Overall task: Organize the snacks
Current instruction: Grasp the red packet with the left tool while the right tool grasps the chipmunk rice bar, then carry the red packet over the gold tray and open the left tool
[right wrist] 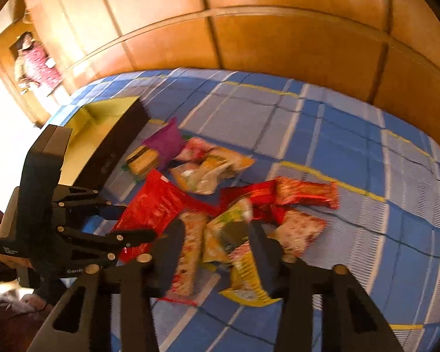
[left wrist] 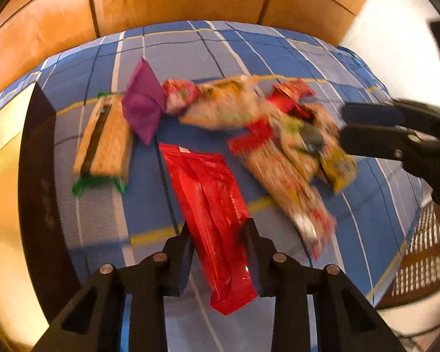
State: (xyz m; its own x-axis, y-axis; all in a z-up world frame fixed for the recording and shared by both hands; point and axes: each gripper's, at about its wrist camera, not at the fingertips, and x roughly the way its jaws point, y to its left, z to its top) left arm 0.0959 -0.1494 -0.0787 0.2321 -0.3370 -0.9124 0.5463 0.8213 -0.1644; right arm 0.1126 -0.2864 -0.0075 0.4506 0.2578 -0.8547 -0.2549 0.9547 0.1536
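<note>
The bed (left wrist: pixel 278 50) has a blue checked cover, and all the snacks lie on it. At its left edge sits a dark box (right wrist: pixel 114 146) with a yellow inside. I will tell where things are from that box.

Next to the box lies a cracker pack (left wrist: pixel 105 143) with green ends, and a purple pack (left wrist: pixel 143 108) touches it on the far side. A long red pack (left wrist: pixel 211 202) lies a bit further from the box. Furthest from the box is a messy pile of snacks (left wrist: pixel 278 135), too blurry to tell apart.

The left gripper (left wrist: pixel 217 252) is wide open, with the near end of the red pack between its fingers, not yet pinched. The right gripper (right wrist: pixel 217 243) is open too and hangs over the pile, holding nothing.

This looks like the picking-up step, with sorting hardly started. Next, I think the left gripper should close on the red pack and carry it to the box.
</note>
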